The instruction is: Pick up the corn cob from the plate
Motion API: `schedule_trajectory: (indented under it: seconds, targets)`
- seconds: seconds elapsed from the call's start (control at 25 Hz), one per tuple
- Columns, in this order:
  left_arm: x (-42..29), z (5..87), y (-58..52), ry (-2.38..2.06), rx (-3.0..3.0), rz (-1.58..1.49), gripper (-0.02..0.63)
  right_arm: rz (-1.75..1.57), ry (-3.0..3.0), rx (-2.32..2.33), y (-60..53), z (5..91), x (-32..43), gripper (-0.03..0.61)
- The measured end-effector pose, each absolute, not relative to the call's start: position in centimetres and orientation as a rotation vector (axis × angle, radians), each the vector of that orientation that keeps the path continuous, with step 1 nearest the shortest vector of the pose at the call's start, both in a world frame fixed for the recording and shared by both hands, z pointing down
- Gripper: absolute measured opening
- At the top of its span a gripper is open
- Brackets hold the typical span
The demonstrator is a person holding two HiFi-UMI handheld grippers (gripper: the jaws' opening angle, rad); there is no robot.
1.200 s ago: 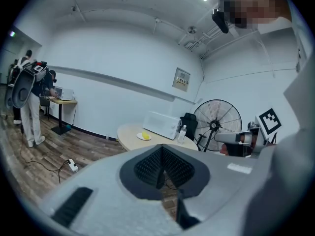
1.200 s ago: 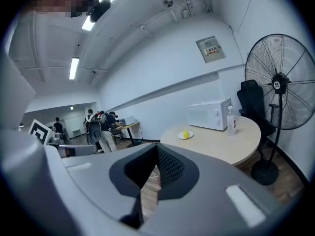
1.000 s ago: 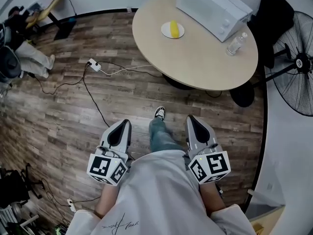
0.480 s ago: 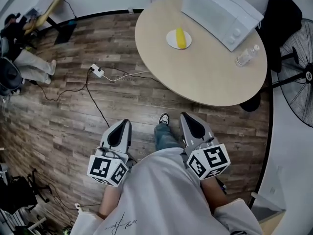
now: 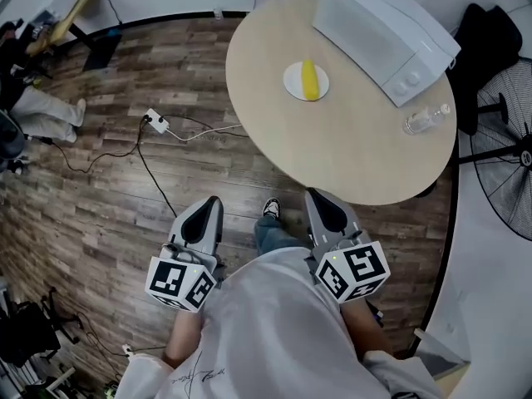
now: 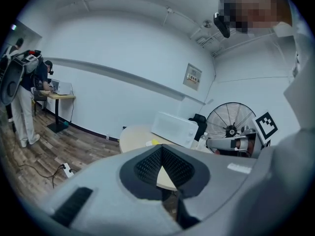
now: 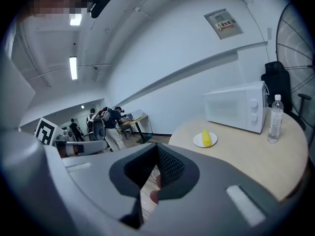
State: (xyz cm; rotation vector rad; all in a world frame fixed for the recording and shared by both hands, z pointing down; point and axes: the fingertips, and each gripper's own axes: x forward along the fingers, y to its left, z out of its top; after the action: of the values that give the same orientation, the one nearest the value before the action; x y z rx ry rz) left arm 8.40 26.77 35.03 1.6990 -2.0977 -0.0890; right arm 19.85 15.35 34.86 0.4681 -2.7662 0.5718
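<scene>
In the upper middle of the head view, the corn cob lies lengthwise on its small white plate, untouched; the plate sits on the far half of the round table, near the white microwave at the upper right, and a clear water bottle lies further right by the table's edge.

By my reading, none of the task is done yet; the cob has not been reached, let alone lifted, so the approach, the opening of 1 gripper, the closing on the cob and the lift all remain.

Both grippers sit low in the frame, side by side and close to the person's torso, with their marker cubes toward the body and their noses pointing up-frame at the table, tilted a little downward. The right gripper has its tip just short of the table's near edge in the picture; the left gripper is over the wooden floor, left of the table. Both are well apart from the plate.

Each gripper's own view shows its 2 jaws pressed together at the tips with nothing between them; the right gripper view has the cob and plate ahead, across the tabletop.
</scene>
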Motion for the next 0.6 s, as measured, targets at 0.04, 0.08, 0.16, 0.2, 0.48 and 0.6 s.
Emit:
schedule_trajectory:
  seconds: [0.04, 0.08, 0.16, 0.2, 0.48, 0.6]
  targets:
    - [7.9, 35.2, 26.1, -2.093, 1.695, -0.090, 0.002, 0.570, -2.764, 0.469, 14.7, 34.9, 19.4, 0.012]
    - [7.5, 35.4, 25.4, -2.088, 1.694, -0.093, 0.002, 0.570, -2.761, 0.472, 14.2, 34.9, 19.1, 0.012]
    - [6.9, 35.6, 24.1, -2.075, 1.697, -0.095, 0.002, 0.577, -2.755, 0.478, 13.2, 35.1, 18.4, 0.012]
    - [6.6, 35.6, 23.4, -2.068, 1.703, -0.091, 0.002, 0.582, -2.752, 0.481, 12.6, 35.2, 18.1, 0.012]
    - [4.8, 35.3, 18.3, -2.035, 1.768, -0.051, 0.002, 0.612, -2.756, 0.521, 8.7, 35.6, 16.5, 0.012]
    - [4.5, 35.2, 16.5, -2.020, 1.792, -0.034, 0.002, 0.625, -2.757, 0.540, 7.2, 35.7, 16.3, 0.012]
